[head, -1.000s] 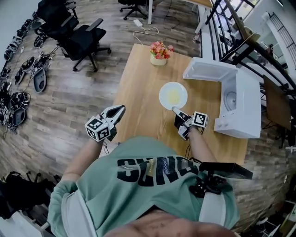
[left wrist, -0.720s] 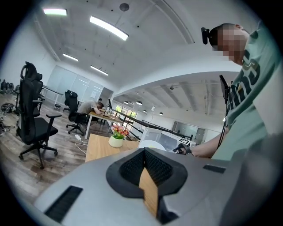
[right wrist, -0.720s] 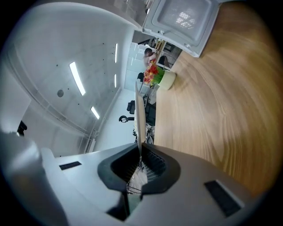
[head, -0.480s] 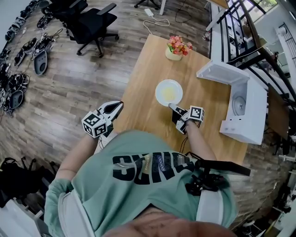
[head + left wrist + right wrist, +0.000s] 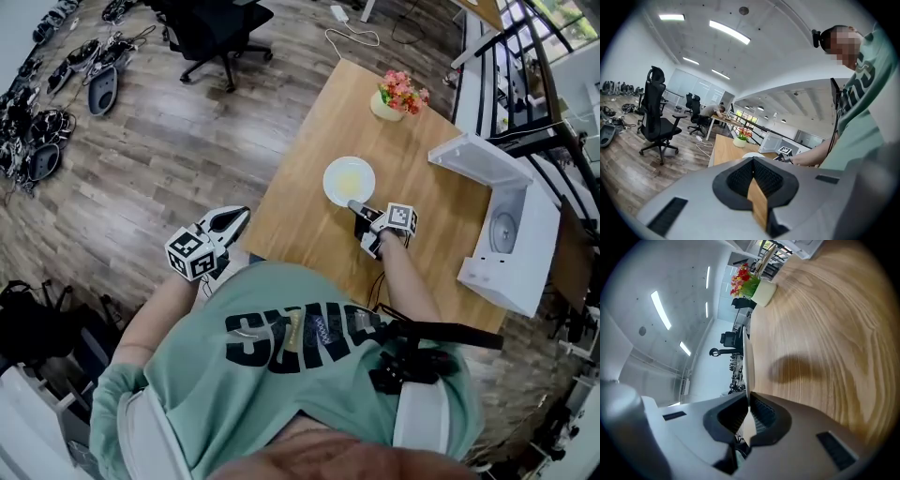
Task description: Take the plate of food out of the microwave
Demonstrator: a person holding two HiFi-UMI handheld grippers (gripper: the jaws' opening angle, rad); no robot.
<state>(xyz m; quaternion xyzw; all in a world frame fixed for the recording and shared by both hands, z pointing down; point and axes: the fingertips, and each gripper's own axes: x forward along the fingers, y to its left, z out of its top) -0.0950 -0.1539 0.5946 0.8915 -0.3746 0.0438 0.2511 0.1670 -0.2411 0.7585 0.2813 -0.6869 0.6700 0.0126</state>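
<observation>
A white plate [image 5: 349, 181] with pale yellow food lies low over the wooden table [image 5: 309, 141], left of the white microwave [image 5: 514, 242], whose door [image 5: 472, 157] hangs open. My right gripper [image 5: 353, 206] is shut on the plate's near rim. In the right gripper view the rim [image 5: 747, 357] runs edge-on between the pads of that gripper [image 5: 749, 401], and its shadow falls on the wood. I cannot tell whether the plate touches the table. My left gripper [image 5: 246, 215] hangs beyond the table's left edge, shut [image 5: 753, 161] and holding nothing.
A pot of flowers [image 5: 397, 96] stands at the table's far end. Black office chairs [image 5: 220, 28] and a cable [image 5: 352, 37] are on the floor beyond. Gear lies along the left wall [image 5: 37, 141]. A railing [image 5: 511, 66] runs behind the microwave.
The plate and my right gripper have drawn away from the microwave and sunk toward the table. My left gripper has kept its place beside my body, and the whole view has shifted.
</observation>
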